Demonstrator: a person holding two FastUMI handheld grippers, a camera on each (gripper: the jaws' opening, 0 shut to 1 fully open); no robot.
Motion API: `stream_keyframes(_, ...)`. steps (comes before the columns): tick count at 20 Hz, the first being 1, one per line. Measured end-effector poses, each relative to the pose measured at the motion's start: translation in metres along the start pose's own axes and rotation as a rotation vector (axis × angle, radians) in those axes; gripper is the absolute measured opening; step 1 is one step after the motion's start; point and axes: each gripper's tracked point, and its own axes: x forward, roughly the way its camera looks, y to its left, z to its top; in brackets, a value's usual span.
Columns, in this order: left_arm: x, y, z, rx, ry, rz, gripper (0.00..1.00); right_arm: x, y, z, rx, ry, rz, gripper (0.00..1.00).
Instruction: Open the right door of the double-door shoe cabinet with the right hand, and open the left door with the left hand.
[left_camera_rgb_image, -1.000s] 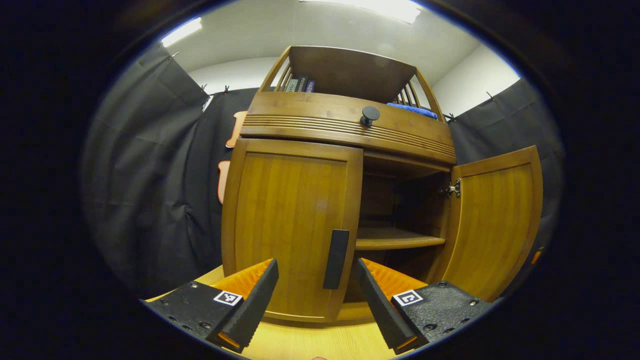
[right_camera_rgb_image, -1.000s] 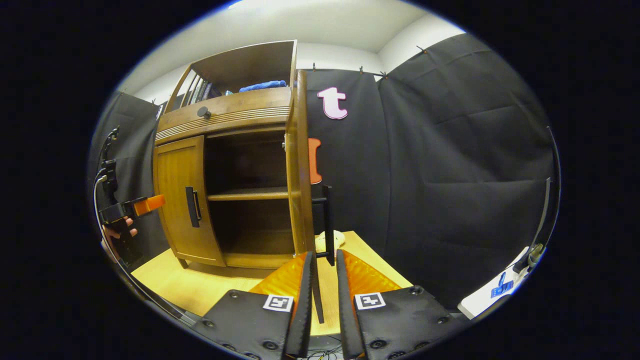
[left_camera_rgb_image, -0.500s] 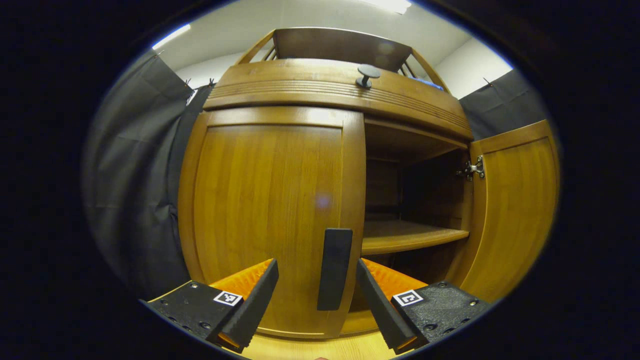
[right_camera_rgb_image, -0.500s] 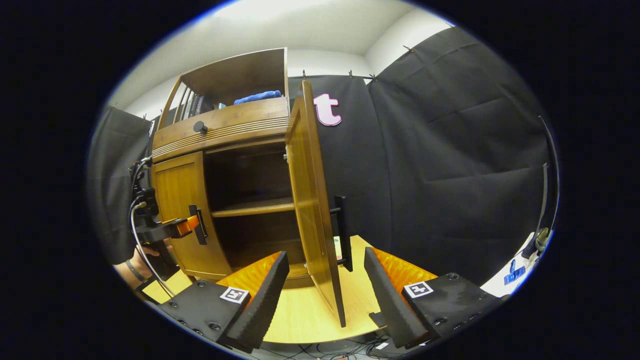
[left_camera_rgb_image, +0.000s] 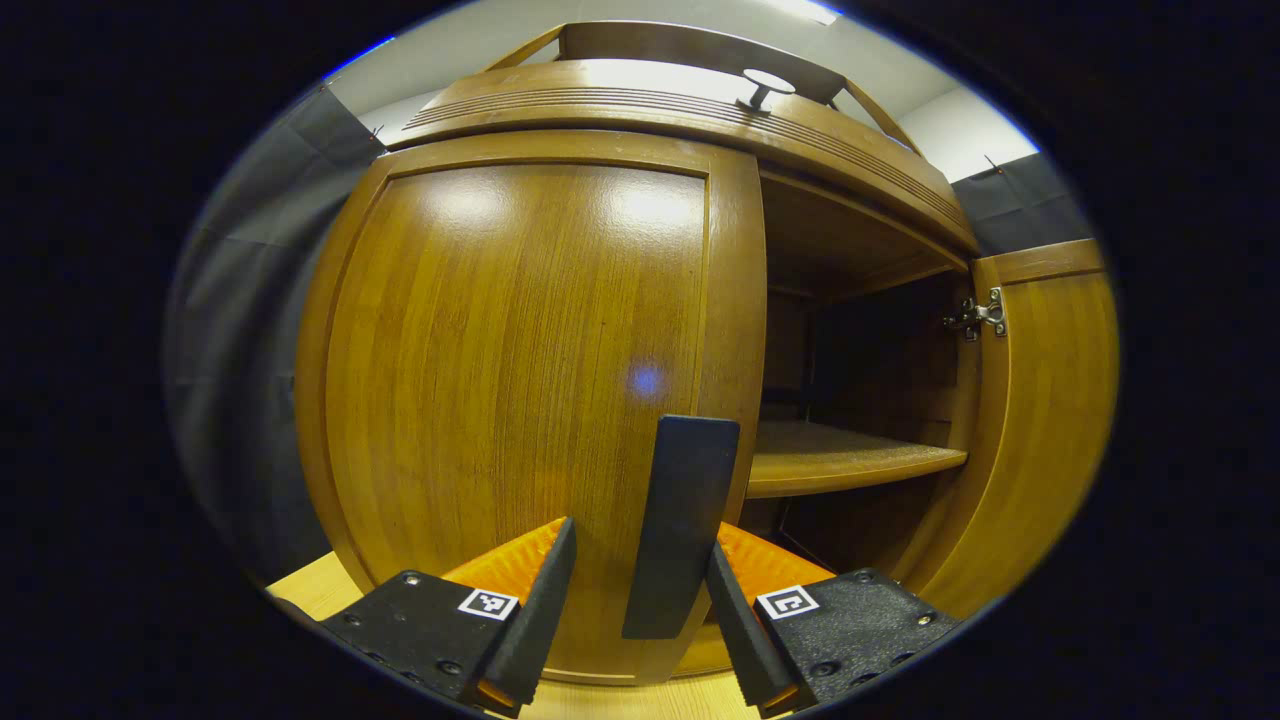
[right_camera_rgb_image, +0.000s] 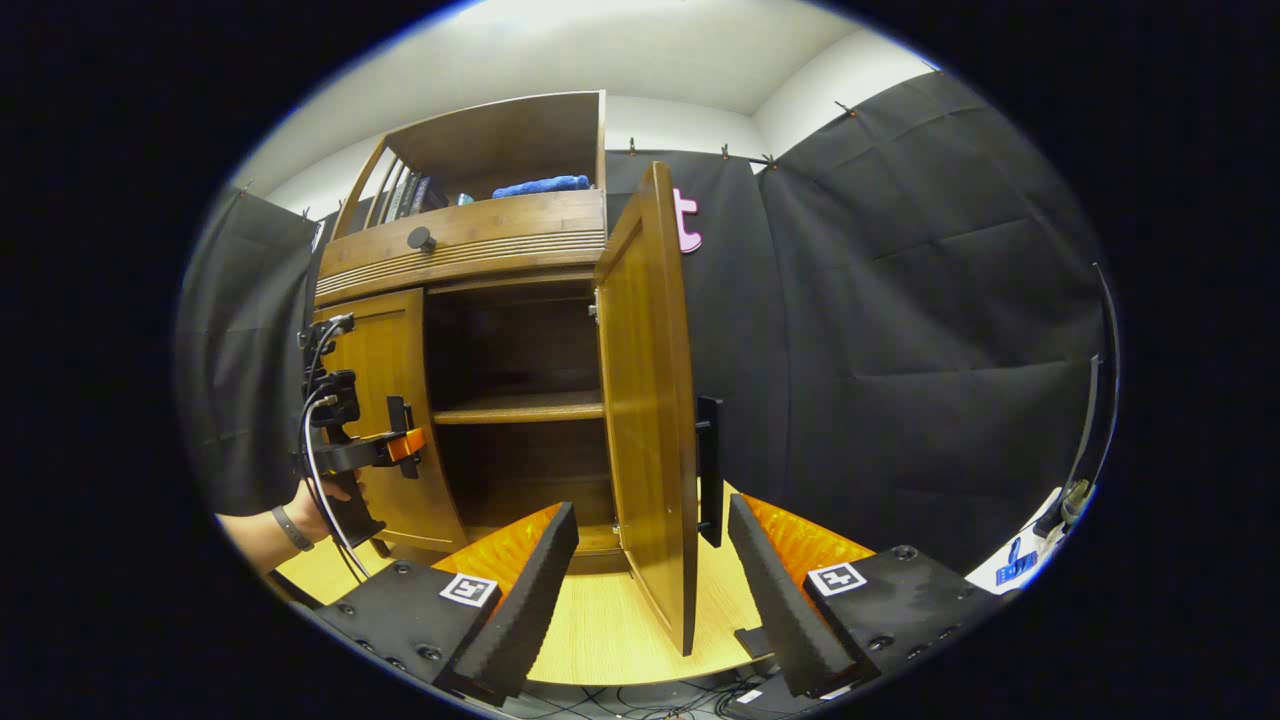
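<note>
Cabinet of brown wood fills the centre of both views, standing on a pale table. Its right door hangs swung out, edge-on at centre of the right gripper view, black handle on its far face. The right gripper, bottom centre, gapes wide around that door's lower edge, touching nothing. The left door is closed. Its upright black handle stands between the fingers of the left gripper, which are parted with gaps either side. The door looks rigid, glossy and hinged at its left edge; the handle seems the only sound grip. Open table in front leaves swing room.
</note>
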Motion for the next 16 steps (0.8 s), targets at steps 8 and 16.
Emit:
stream_keyframes(8,-0.022,-0.011,0.001,0.048,0.028,-0.104,0.31,0.021,0.036,0.006,-0.035,0.003,0.063,0.96)
stream_keyframes(16,-0.1,0.013,0.011,0.025,0.05,-0.105,0.29,0.033,0.06,0.006,-0.055,0.004,0.123,0.89)
